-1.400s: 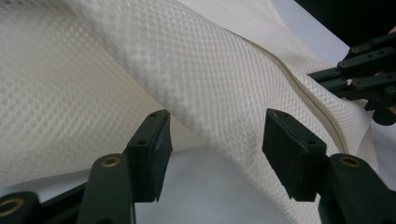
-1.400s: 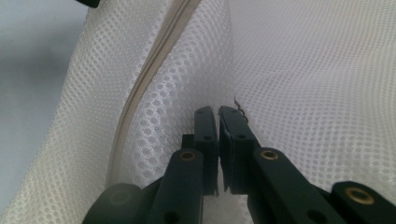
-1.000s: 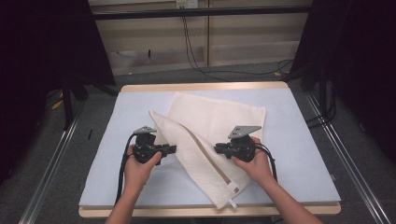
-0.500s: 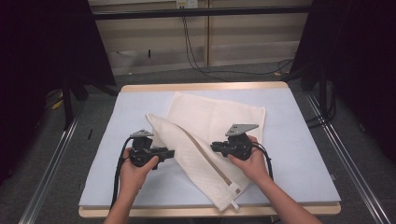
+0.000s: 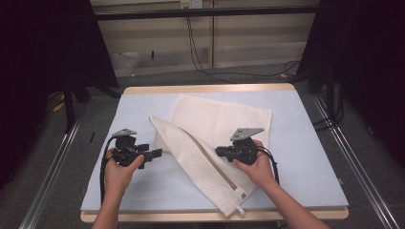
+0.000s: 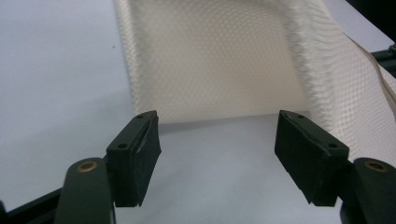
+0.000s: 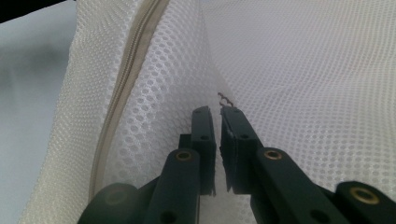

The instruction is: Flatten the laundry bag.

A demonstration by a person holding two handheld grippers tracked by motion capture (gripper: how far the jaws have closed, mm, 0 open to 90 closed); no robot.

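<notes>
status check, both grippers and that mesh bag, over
Left gripper open, short of the bag's edge, holding nothing. Right gripper shut over the mesh bag, grip unclear. Bag folded diagonally on the table, zipper up. Nothing in the way.

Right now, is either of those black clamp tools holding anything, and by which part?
The right gripper has its jaws nearly shut over the mesh bag; whether they pinch the fabric cannot be told. The left gripper is open, holding nothing.
</notes>
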